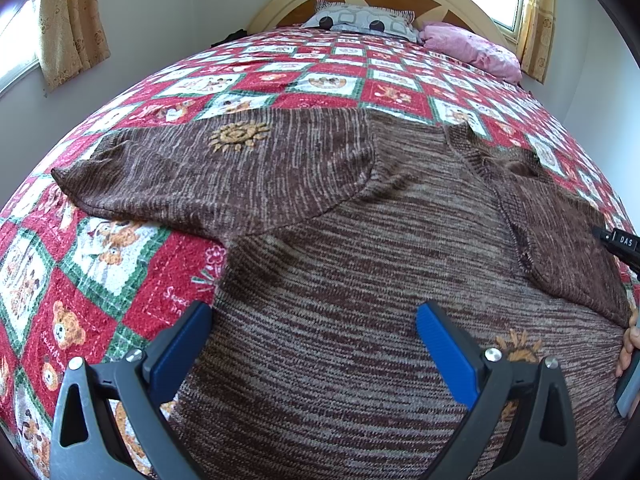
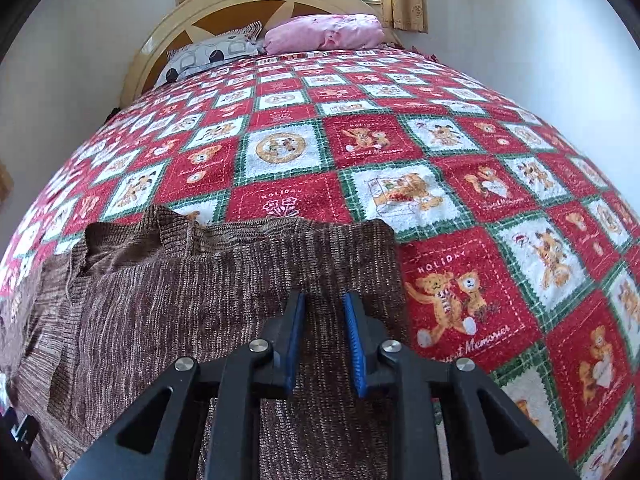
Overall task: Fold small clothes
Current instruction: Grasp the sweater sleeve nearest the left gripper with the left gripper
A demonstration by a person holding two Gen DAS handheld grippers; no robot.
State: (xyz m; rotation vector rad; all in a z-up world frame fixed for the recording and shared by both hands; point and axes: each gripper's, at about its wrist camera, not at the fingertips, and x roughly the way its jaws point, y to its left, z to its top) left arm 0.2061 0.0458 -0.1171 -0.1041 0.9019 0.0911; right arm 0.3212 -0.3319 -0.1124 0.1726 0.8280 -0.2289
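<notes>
Blue-padded left gripper (image 1: 314, 354) hovered spread over the brown sweater (image 1: 340, 280); right gripper (image 2: 323, 344) pinched its folded sleeve (image 2: 320, 256), likely needing release next.

Red squares of bedspread (image 2: 460, 288): "HOLIDAY" above two bears, "Sweet Memories" below them.
Red flower square, beside far edge of sweater (image 2: 224, 280): "HOLIDAY".
Red square further toward headboard: "HOLIDAY" and "Sweet Memories", small.
Black device (image 1: 618, 245) at bed's right edge: white letters "DAS".
Bedspread (image 1: 176, 296) at sweater (image 1: 360, 300) edge: partial "Swee…".
</notes>
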